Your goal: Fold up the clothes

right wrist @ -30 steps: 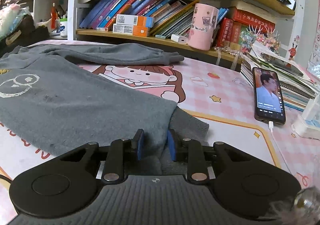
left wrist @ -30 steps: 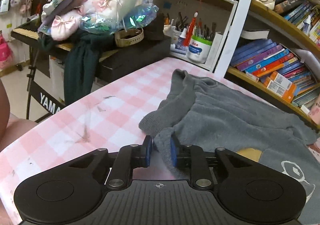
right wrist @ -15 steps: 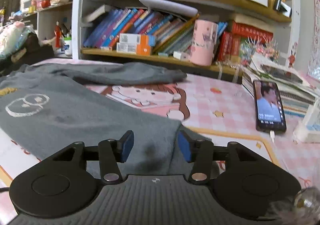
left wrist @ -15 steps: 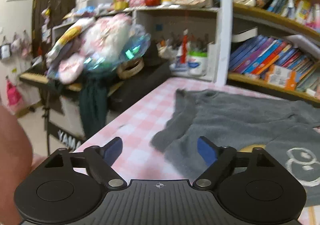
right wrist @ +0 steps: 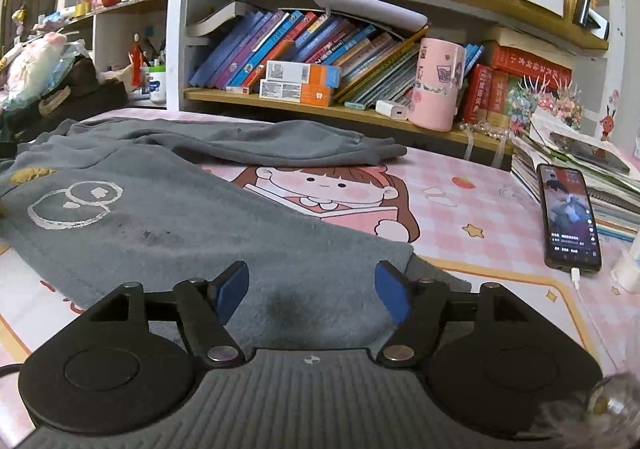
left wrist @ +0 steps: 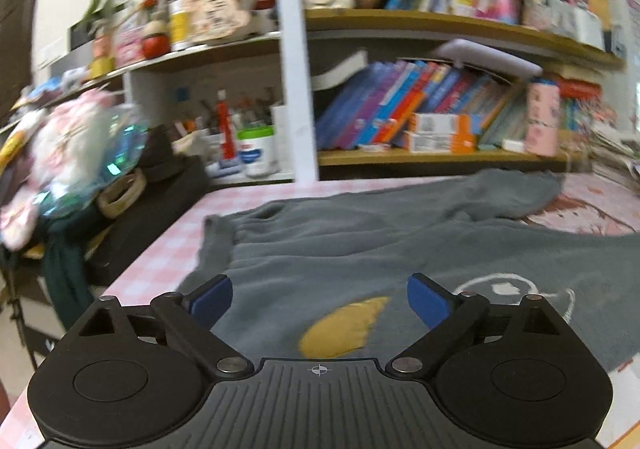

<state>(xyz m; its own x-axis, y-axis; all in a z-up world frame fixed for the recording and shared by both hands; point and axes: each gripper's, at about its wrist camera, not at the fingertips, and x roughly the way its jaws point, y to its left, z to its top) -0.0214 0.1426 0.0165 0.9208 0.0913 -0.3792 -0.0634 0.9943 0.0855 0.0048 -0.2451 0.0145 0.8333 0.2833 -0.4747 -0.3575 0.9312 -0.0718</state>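
The grey pants lie flat on the pink table. One leg runs toward the near edge and the other leg lies farther back, close to the bookshelf. On the near leg there is a white round drawing and a yellow patch.

The left gripper hangs over the pants near the yellow patch. Its two blue fingers are spread wide and hold nothing. The right gripper hangs over the end of the near leg — its fingers are spread wide too, with only cloth below them.

A phone lies on the table to the right, well apart from the pants, with a white cable in it. A pink cup stands on the shelf among the books.
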